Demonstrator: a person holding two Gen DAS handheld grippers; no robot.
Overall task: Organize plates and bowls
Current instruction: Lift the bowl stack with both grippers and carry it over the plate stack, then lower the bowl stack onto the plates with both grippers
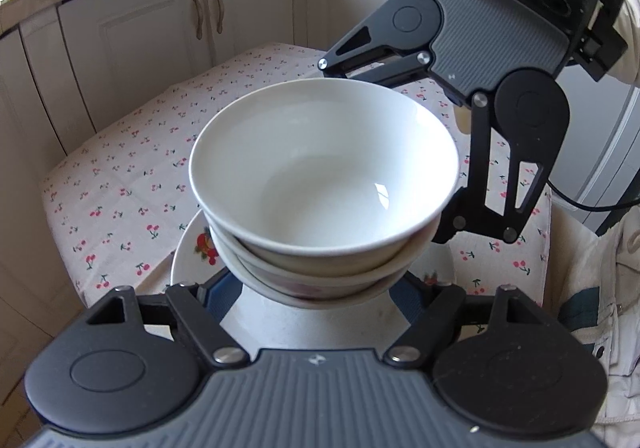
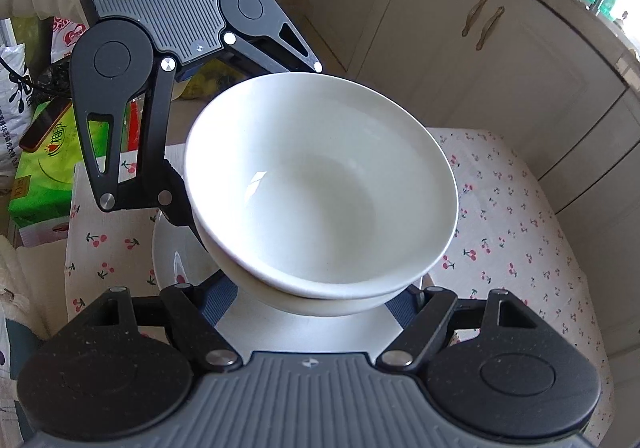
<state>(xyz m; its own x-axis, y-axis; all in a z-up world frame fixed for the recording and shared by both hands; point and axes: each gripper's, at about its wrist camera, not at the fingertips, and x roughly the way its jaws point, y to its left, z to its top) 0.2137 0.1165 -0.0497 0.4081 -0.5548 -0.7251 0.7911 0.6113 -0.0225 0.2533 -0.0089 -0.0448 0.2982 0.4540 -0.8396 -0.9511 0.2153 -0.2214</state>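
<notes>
Fingers of both grippers — left [image 1: 316, 296] and right [image 2: 320, 300] — clamp opposite sides of stacked white bowls [image 1: 324, 176] above a plate [image 1: 188, 248] on a cherry-print tablecloth [image 1: 132, 176].

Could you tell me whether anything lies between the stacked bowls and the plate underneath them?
Nothing visible does: the stacked bowls sit directly over the plate, whose visible surface is bare; the centre is hidden by the bowls.
</notes>
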